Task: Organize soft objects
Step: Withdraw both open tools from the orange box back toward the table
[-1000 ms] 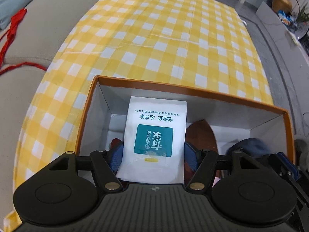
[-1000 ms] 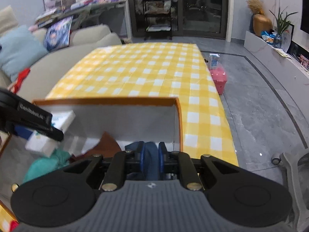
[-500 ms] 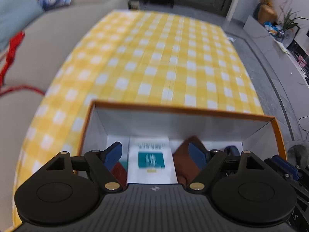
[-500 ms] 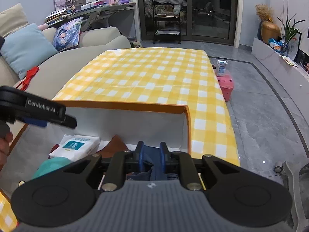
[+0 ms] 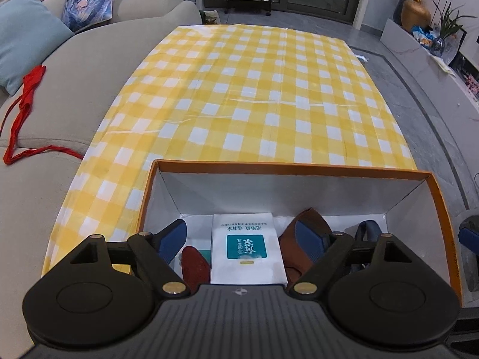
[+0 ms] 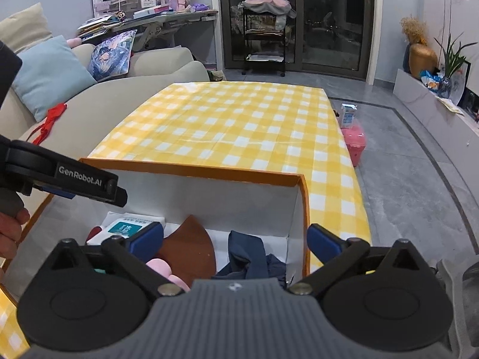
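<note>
An orange-rimmed white box (image 5: 287, 169) sits at the near end of the table; it also shows in the right wrist view (image 6: 209, 170). Inside lie a white tissue pack (image 5: 246, 248) with a teal label, a brown cloth (image 5: 308, 239), a dark red item (image 5: 194, 264), a navy cloth (image 6: 248, 254) and a pink soft item (image 6: 163, 267). My left gripper (image 5: 241, 239) is open and empty above the tissue pack. My right gripper (image 6: 235, 239) is open and empty above the navy cloth at the box's right end.
The yellow checked tablecloth (image 5: 254, 89) stretches beyond the box. A beige sofa (image 5: 60, 89) with cushions and a red strap (image 5: 27, 89) runs along the left. A pink container with a carton (image 6: 353, 137) stands on the floor to the right.
The left gripper let go of the tissue pack, which now lies in the box, and rose. The right gripper opened and released the navy cloth into the box.
</note>
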`<state>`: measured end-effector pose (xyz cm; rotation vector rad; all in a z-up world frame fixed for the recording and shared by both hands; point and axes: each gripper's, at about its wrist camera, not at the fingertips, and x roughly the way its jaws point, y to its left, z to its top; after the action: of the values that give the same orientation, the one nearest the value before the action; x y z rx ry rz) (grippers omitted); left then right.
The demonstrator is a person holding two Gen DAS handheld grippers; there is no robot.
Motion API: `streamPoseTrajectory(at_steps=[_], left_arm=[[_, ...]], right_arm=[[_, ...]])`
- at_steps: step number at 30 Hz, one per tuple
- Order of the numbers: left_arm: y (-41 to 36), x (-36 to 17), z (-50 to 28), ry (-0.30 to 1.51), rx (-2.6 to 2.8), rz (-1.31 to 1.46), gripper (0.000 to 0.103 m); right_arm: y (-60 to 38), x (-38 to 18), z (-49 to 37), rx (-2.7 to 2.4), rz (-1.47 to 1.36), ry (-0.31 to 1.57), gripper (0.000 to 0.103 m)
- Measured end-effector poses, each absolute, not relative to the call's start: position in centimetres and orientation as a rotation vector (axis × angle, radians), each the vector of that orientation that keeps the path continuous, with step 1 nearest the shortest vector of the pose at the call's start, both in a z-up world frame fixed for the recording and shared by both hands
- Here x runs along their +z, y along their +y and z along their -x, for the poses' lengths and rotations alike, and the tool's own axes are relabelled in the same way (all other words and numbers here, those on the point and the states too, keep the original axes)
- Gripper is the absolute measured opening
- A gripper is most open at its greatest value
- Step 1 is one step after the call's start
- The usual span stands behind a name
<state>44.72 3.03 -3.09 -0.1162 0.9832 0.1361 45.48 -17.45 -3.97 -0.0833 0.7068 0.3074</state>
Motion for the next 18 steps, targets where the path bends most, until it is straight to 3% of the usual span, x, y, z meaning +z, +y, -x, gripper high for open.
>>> streamPoseTrajectory(at_steps=[7, 18], left_arm=[[4.6, -4.1, -44.3, 1.023, 0.128, 0.209, 0.096], [4.0, -0.4, -42.4, 0.98, 0.073, 0.196, 0.096]], right_arm=[[-17.3, -3.8, -45.5, 0.286, 0.08, 0.72, 0.1], [-17.1, -1.5, -42.8, 0.278, 0.088, 0.707, 0.1]])
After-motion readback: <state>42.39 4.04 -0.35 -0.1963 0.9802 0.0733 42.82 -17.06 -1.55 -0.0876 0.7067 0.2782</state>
